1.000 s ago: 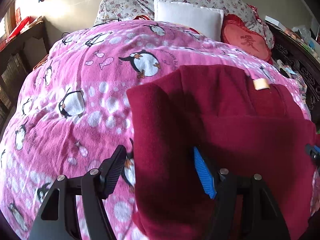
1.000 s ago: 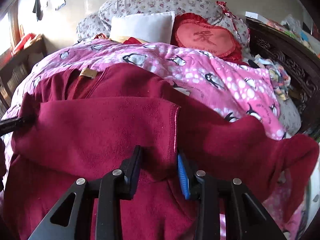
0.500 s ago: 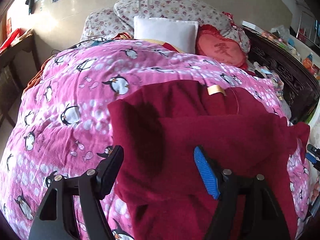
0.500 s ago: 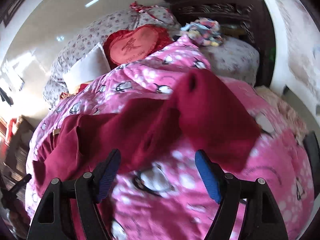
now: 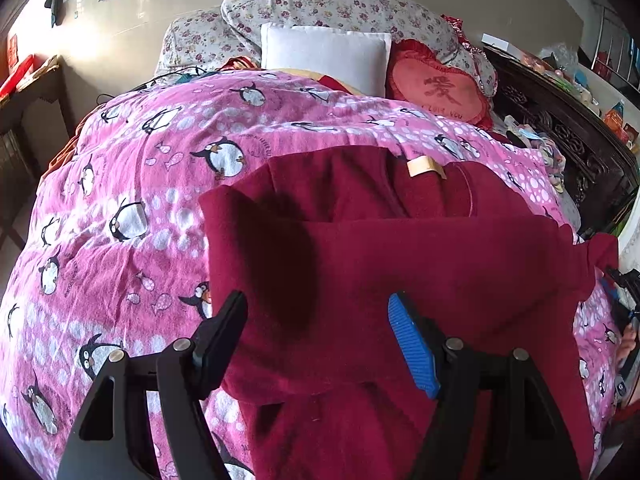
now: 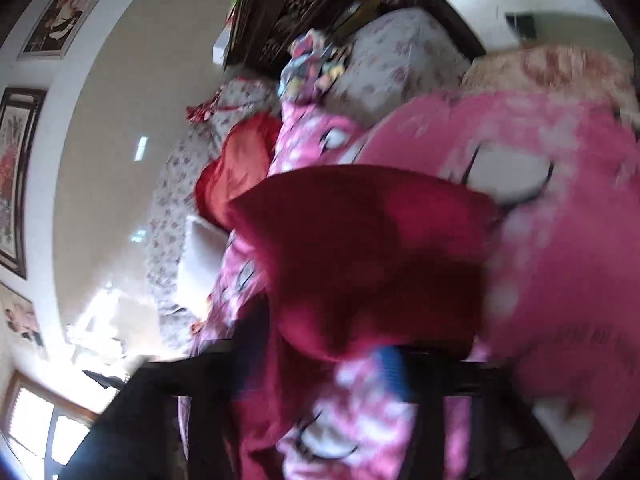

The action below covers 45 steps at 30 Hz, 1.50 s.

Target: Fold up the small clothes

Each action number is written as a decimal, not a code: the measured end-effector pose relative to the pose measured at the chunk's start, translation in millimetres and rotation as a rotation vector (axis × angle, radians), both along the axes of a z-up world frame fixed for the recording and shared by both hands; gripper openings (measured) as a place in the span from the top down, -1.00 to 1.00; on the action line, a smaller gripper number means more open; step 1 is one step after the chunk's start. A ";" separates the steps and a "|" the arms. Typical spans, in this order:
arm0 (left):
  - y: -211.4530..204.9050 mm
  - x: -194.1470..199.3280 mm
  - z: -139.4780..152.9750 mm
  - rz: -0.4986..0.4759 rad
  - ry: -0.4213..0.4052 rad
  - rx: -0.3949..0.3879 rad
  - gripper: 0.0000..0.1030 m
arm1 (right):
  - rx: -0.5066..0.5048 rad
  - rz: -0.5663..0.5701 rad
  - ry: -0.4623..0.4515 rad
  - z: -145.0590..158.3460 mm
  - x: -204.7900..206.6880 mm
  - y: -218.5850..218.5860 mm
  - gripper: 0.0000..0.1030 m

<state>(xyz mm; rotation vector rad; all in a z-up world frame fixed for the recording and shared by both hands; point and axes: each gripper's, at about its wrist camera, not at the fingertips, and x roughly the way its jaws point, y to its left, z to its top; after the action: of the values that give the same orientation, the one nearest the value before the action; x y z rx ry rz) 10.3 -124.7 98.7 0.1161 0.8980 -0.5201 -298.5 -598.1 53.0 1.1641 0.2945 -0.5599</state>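
A dark red fleece garment (image 5: 400, 264) lies on the pink penguin blanket (image 5: 120, 184), its lower part folded up over the body, a tan label (image 5: 424, 167) near the collar. My left gripper (image 5: 316, 340) is open and empty, held above the garment's near left part. In the right wrist view, which is tilted and blurred, one red sleeve (image 6: 360, 248) lies on the blanket just ahead of my right gripper (image 6: 320, 368), whose fingers stand apart around the sleeve's near end; contact is unclear.
A white pillow (image 5: 326, 56), floral pillows (image 5: 320, 8) and a red heart cushion (image 5: 438, 88) sit at the bed's head. A dark carved wooden frame (image 5: 568, 136) runs along the right. Shelves (image 5: 24, 92) stand at the left.
The right gripper opened, swung right and rolled over toward the loose sleeve. The left gripper pulled back and rose slightly, staying open over the garment.
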 end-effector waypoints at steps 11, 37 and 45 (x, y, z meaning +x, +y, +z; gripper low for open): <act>24.7 2.7 19.6 0.025 -0.022 -0.052 -0.40 | -0.758 0.191 0.045 179.9 37.0 67.6 0.72; 90.5 49.0 8.7 0.140 -0.038 -0.195 -0.69 | -0.790 1.139 0.040 118.1 250.4 300.0 -0.26; 79.4 83.3 4.6 0.160 -0.074 -0.131 -0.75 | -0.887 1.262 0.102 84.8 263.7 353.3 -0.39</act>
<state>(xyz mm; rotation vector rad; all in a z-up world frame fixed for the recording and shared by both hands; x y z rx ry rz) 93.6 -45.3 103.3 -0.0552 0.7918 -0.4213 -34.8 -244.7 137.8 -0.0386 0.6937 0.3770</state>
